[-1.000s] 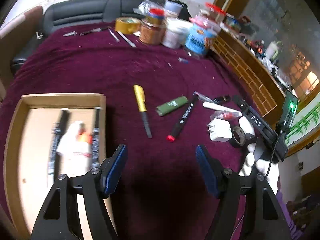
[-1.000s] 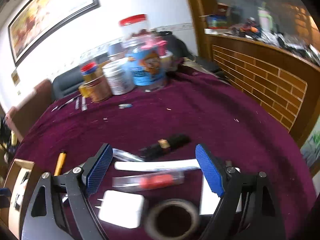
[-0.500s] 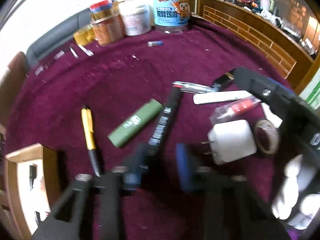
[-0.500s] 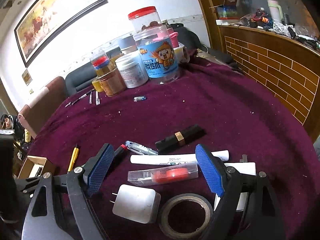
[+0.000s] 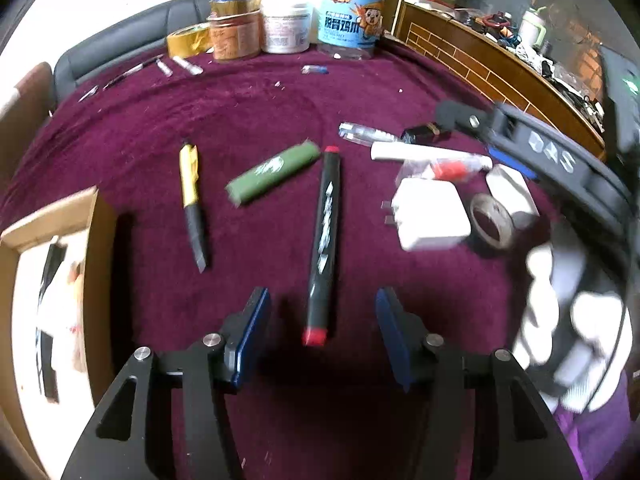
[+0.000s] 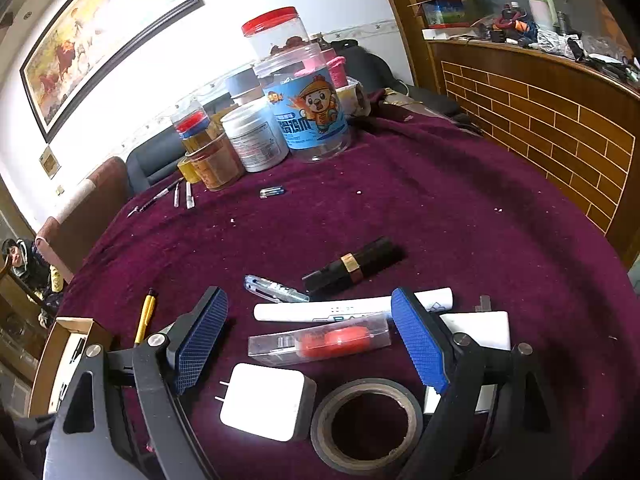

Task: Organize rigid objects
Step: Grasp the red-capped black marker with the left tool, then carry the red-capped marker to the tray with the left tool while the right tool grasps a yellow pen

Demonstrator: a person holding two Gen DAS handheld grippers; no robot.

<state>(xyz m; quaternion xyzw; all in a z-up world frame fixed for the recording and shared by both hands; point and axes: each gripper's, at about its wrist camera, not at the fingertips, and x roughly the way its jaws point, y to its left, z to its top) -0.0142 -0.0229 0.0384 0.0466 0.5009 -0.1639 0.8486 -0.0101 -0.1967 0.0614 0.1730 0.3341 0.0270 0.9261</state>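
A black marker with red ends (image 5: 326, 216) lies on the purple cloth, its near red end between the jaws of my left gripper (image 5: 322, 300). Those jaws are opening and the pads stand clear of the marker. Left of it lie a green lighter (image 5: 274, 172) and a yellow-and-black pen (image 5: 191, 196). My right gripper (image 6: 308, 296) stands wide open above a clear case with a red piece (image 6: 320, 342), holding nothing. A white charger (image 6: 264, 400) and a black tape roll (image 6: 366, 424) sit just in front of it.
A cardboard box (image 5: 52, 208) with a few items stands at the left. A white tube (image 6: 352, 308), a black lipstick (image 6: 352, 266) and a clear pen (image 6: 276, 288) lie past the case. Jars (image 6: 308, 116) crowd the far edge. A brick-patterned counter (image 6: 560, 128) runs along the right.
My left gripper swung from beside the box over to the marker, closed up, and now its jaws stand apart around the marker's near end. The right gripper stayed put, still open.
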